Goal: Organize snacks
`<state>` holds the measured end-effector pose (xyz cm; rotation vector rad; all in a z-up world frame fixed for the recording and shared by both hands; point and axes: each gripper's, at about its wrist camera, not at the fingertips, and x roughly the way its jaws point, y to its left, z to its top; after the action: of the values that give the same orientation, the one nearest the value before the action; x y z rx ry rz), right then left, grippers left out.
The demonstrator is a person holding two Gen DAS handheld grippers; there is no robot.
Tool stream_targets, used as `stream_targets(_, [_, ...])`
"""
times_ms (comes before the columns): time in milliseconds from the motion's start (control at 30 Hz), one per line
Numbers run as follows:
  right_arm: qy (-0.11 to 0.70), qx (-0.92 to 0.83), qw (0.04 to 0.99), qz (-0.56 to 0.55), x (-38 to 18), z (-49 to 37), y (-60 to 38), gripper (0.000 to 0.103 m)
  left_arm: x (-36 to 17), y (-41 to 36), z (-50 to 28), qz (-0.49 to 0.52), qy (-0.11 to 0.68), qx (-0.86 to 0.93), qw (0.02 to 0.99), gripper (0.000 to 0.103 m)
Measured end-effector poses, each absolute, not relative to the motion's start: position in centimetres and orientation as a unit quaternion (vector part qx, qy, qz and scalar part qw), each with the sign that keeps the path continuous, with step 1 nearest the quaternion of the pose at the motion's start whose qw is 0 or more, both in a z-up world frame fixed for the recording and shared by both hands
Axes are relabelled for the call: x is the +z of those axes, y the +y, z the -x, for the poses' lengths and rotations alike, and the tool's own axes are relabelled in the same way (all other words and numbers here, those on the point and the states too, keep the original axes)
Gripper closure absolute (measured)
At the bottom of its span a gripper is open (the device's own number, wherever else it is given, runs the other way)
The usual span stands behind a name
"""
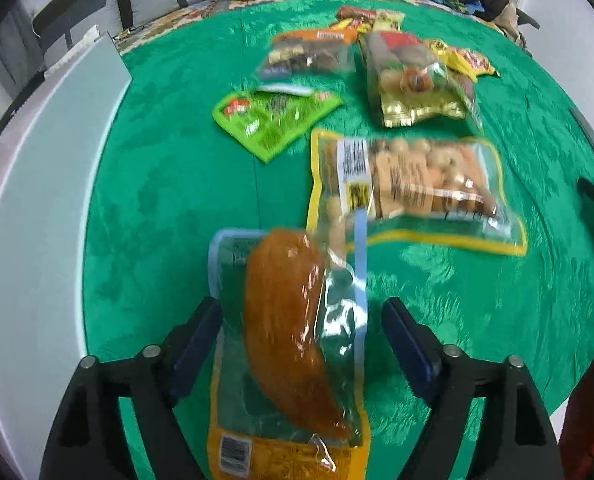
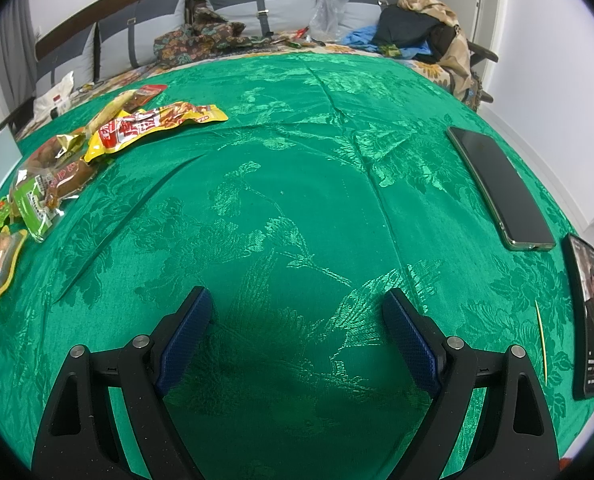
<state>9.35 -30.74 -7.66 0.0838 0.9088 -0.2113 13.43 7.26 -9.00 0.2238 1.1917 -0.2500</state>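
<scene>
1. While the left gripper (image 1: pixel 299 344) stands w/ jaws spread, the orange-filled snack pack (image 1: pixel 287 344) lies between its fingers, w/ a clear gap on the right side; the left pad sits right at the pack's edge and I can't tell if it touches. I'd call the pack let go, not gripped.
2. Landmark = the peanut bag (image 1: pixel 413 192) w/ yellow border on the green cloth (image 1: pixel 177 200). The orange pack lies just nearer the gripper than that bag, its top corner overlapping the bag's lower left edge.
3. Beyond the peanut bag: a green packet (image 1: pixel 275 122) to its far left, a gold-bottomed bag (image 1: pixel 415 80) straight behind, and more packs (image 1: pixel 311 54) farther back.
4. Step, my guess: setting one snack down in a row w/ the rest. Next move prob needs the left gripper to lift clear w/o dragging the pack, then go for another loose snack.
5. Right gripper (image 2: pixel 297 340): jaws apart, nothing between, over bare cloth, well apart from the snacks. Two phones (image 2: pixel 501 188) lie on its right.
6. Hard to make out: left view is blurred, so labels are unreadable; the orange pack's near end is cut off by the frame edge.
</scene>
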Motion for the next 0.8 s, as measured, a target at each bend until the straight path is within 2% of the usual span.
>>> stream_targets(200, [0.438, -0.102, 0.892, -0.040, -7.7, -9.3, -30.9, 0.013, -10.3, 9.3, -13.9, -0.050, 0.570, -0.097, 0.814, 0.000])
stream_targets(800, [0.438, -0.102, 0.892, -0.040, -7.7, -9.3, -30.8, 0.013, -10.2, 12.5, -12.6, -0.029, 0.543, -0.055, 0.838, 0.000])
